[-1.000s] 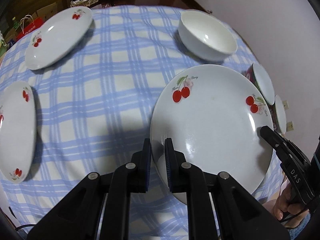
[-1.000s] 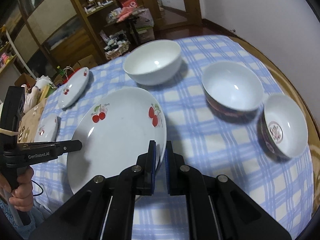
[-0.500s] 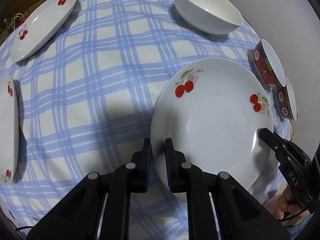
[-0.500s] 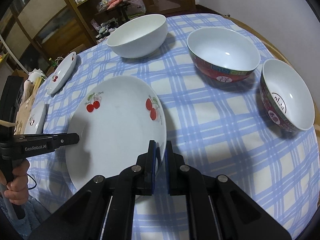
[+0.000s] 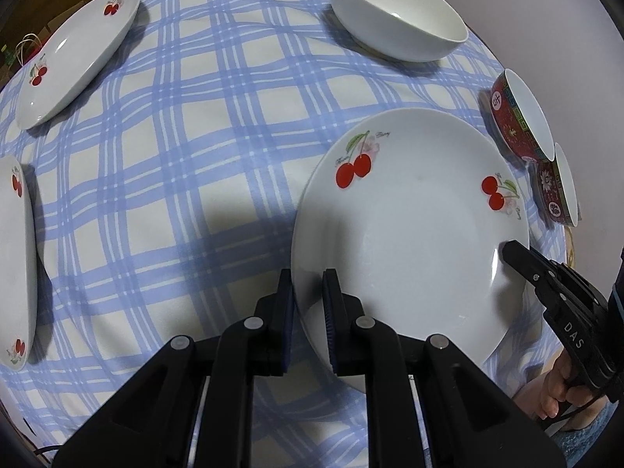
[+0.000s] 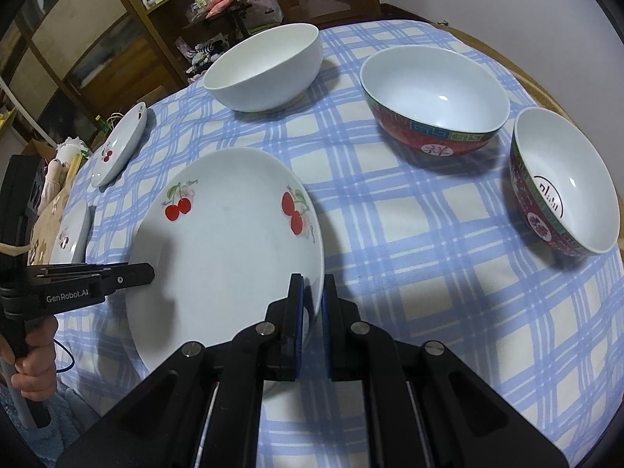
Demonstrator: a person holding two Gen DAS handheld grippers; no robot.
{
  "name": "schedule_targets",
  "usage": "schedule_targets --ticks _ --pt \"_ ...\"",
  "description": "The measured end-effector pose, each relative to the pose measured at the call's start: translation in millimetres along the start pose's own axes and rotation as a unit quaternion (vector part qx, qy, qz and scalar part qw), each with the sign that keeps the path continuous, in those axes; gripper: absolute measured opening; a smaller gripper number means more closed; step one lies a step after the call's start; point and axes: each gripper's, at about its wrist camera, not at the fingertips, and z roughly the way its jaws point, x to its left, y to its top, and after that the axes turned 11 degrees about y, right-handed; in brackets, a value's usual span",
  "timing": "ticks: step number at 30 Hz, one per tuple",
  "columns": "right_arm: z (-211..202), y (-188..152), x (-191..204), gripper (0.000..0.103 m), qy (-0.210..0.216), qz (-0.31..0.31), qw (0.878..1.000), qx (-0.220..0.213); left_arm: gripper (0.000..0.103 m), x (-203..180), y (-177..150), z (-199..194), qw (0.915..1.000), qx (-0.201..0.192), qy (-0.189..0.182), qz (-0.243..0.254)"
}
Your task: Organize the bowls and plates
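A large white plate with red cherries (image 5: pixel 409 226) (image 6: pixel 226 249) hangs low over the blue checked tablecloth (image 5: pixel 195 148); I cannot tell whether it touches the cloth. My left gripper (image 5: pixel 308 280) is shut on the plate's left rim, and its tip shows in the right wrist view as the left gripper (image 6: pixel 150 273). On the opposite rim my right gripper (image 6: pixel 312 284) is shut too, seen from the left wrist view as the right gripper (image 5: pixel 507 249). Each gripper has one finger over the rim and one under it.
Two more cherry plates lie at the far left (image 5: pixel 78 54) and the left edge (image 5: pixel 15 257). A white bowl (image 6: pixel 265 70), a big red bowl (image 6: pixel 433 101) and a small red bowl (image 6: pixel 565 183) stand beyond. The wooden table rim (image 6: pixel 546 89) curves at right. A hand (image 6: pixel 35 370) grips the left handle.
Both grippers sank toward the cloth with the cherry plate between them and tipped further down, then held still. Both grips on the rim are unchanged.
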Motion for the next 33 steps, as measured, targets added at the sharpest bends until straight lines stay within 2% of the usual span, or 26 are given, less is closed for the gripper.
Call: schedule_targets --ticks 8,12,15,17,18,20,22,23,25,27,31,33 --pt "0.0 1.8 -0.1 0.01 -0.009 -0.004 1.0 0.004 0.018 -2.8 -0.6 -1.0 0.9998 -0.004 0.016 0.012" --pt "-6.7 6.1 5.5 0.01 -0.036 -0.019 0.999 -0.014 0.027 1.3 -0.7 -6.6 0.9993 -0.012 0.036 0.005" --pt "-11.2 8.4 5.6 0.012 -0.029 -0.015 0.999 -0.021 0.031 4.5 -2.6 -13.3 0.9985 -0.021 0.049 0.01" --pt "-12.0 9.0 7.3 0.02 -0.03 -0.014 0.999 -0.02 0.038 6.9 -4.2 -19.0 0.9976 -0.029 0.062 0.01" --pt "-12.5 9.4 8.6 0.027 -0.033 -0.015 0.999 -0.021 0.044 8.2 -4.8 -22.0 0.9972 -0.032 0.067 0.01" --pt "-13.6 11.2 13.0 0.039 -0.033 -0.016 0.999 -0.023 0.048 13.0 -5.7 -30.2 0.9962 -0.042 0.076 0.009" --pt "-16.3 13.8 19.0 0.058 -0.027 -0.017 0.999 -0.029 0.057 19.5 -7.3 -38.6 0.9953 -0.05 0.082 0.007" --pt "-18.2 15.0 22.3 0.063 -0.023 -0.016 0.999 -0.034 0.061 20.4 -6.6 -41.4 0.9952 -0.049 0.084 0.007" --pt "-22.3 17.0 29.9 0.08 -0.014 -0.015 0.999 -0.042 0.076 27.5 -8.1 -49.2 0.9949 -0.049 0.087 0.009" --pt "-25.6 19.5 39.7 0.09 -0.003 -0.019 0.999 -0.046 0.081 34.2 -9.1 -58.0 0.9938 -0.056 0.095 0.004" --pt "-31.2 21.7 61.1 0.102 0.009 -0.038 0.998 -0.056 0.091 50.6 -14.5 -78.8 0.9917 -0.07 0.107 -0.004" --pt "-32.3 23.4 73.4 0.102 0.012 -0.051 0.997 -0.057 0.091 58.3 -17.0 -86.7 0.9904 -0.075 0.116 -0.011"
